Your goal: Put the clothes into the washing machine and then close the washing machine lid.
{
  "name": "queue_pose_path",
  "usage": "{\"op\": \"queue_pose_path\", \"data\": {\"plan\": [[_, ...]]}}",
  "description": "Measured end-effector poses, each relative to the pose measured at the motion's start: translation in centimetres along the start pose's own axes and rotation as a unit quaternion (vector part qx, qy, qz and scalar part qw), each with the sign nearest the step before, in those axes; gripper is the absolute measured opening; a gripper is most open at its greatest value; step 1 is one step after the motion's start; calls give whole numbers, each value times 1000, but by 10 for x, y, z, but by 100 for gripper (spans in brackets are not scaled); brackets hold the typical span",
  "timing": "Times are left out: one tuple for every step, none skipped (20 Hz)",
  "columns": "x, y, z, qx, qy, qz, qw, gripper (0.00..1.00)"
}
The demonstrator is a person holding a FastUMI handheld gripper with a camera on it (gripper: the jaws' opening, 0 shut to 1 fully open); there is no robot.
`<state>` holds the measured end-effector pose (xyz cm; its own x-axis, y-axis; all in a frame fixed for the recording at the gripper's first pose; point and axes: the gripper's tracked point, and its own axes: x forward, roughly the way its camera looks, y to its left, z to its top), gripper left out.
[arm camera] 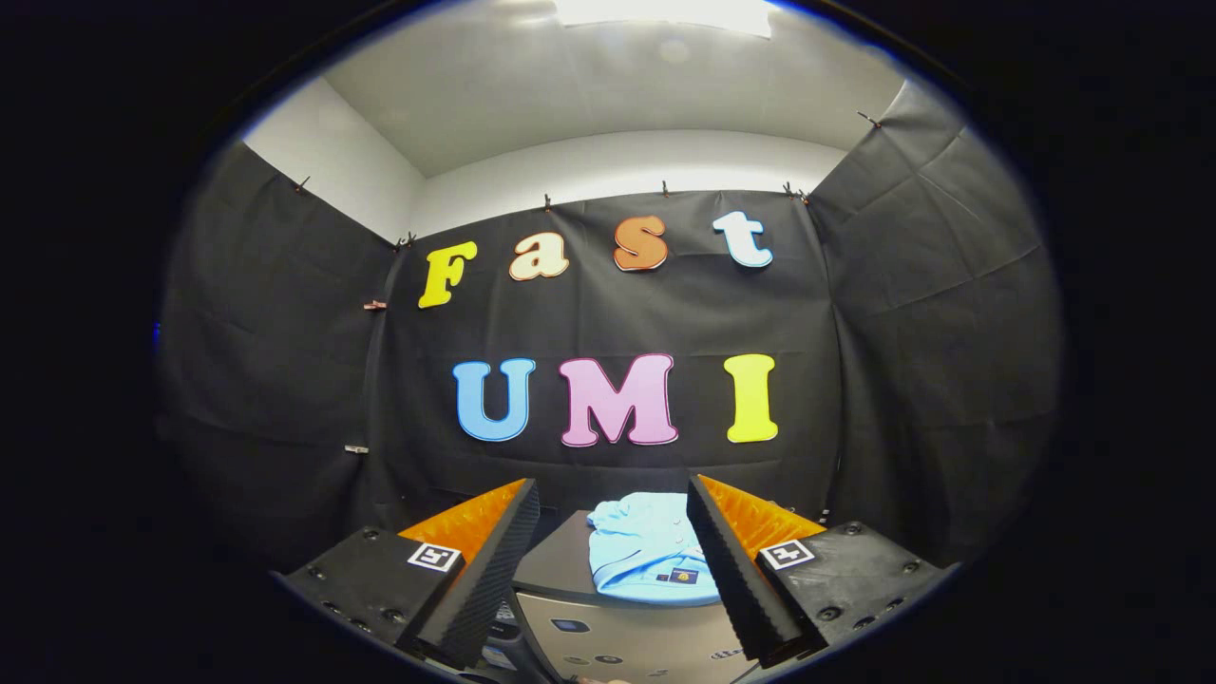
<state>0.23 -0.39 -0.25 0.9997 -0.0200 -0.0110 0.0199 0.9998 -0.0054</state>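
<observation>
A folded light-blue garment (644, 551) with a small dark label lies on the dark lid (560, 565) of the washing machine, ahead of and below my fingers. The machine's pale front panel (627, 641) with its controls shows just under the garment. My gripper (613, 503) stands open, held level above the machine, its two fingers spread wide with nothing between them. The garment sits closer to the right finger (727, 560), whose edge covers part of its right side. The left finger (494, 570) stands over the lid's left part.
Black cloth walls (285, 380) close the booth on the left, back and right, with white wall and ceiling above. The machine stands close to the back cloth.
</observation>
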Motion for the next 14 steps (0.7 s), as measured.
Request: {"op": "queue_pose_path", "data": {"plan": [[3, -1, 0, 0, 1, 0, 1000, 98], [4, -1, 0, 0, 2, 0, 1000, 98], [7, -2, 0, -2, 4, -2, 1000, 98], [11, -4, 1, -5, 3, -5, 1000, 98], [16, -8, 4, -8, 1, -12, 1000, 98], [21, -11, 7, -13, -1, -18, 1000, 98], [26, -13, 9, -17, -2, -20, 1000, 98], [32, -12, 10, -18, -1, -19, 1000, 98], [39, -12, 12, -17, 2, -16, 1000, 98], [47, -13, 13, -12, 8, -14, 1000, 98], [58, -17, 17, -3, 12, -16, 1000, 98], [68, -21, 20, 5, 17, -18, 1000, 98], [79, -23, 22, 11, 21, -18, 1000, 98], [91, -27, 24, 15, 27, -19, 999, 98]]}}
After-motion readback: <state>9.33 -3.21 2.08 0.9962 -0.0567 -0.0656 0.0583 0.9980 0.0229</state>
